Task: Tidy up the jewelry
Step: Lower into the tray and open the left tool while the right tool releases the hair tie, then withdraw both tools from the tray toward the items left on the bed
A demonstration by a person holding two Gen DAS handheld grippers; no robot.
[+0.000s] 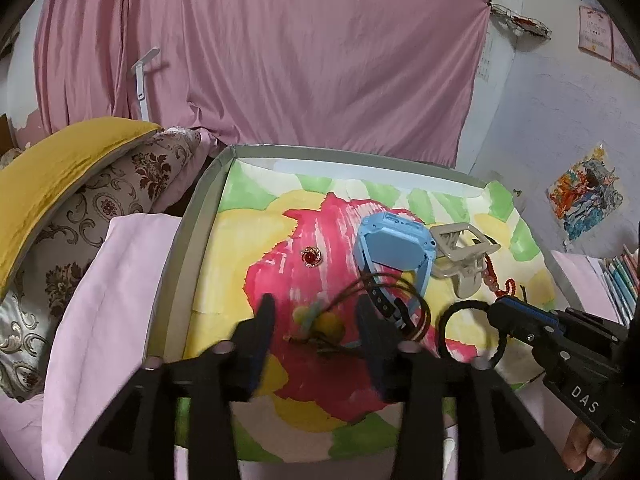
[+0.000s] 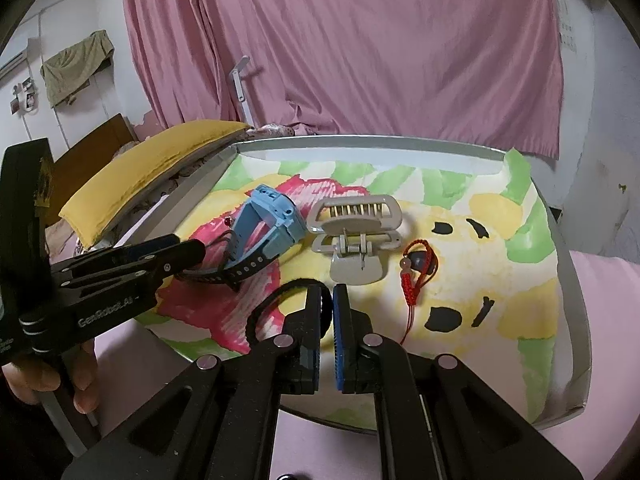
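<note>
Both wrist views, jewelry spread on a painted sheet in a shallow tray (image 2: 576, 280) on the bed. My right tool (image 2: 333, 312) has its pads nearly together on the black hair tie (image 2: 268, 308), at the near edge of the tray; the gap is narrow, and I judge the band pinched between them. My left tool (image 1: 316, 320) stands apart, empty, over a brown cord loop (image 1: 400, 280) and a small yellow-and-teal charm (image 1: 320, 320). The blue watch (image 2: 266, 224) lies left of centre, its dark strap trailing near; the beige claw clip (image 2: 356, 236) is just beside it on the right; the red cord charm (image 2: 416, 268) is farther right. A red brooch (image 1: 310, 257) sits alone, left of the watch.

Risks, as I judge them: the tie is thin and springy, so a shallow pinch could let it slip out on lifting. The cord loop overlaps the watch strap; pulling the loop could drag the watch. The left tool closing low could also catch the paper.
</note>
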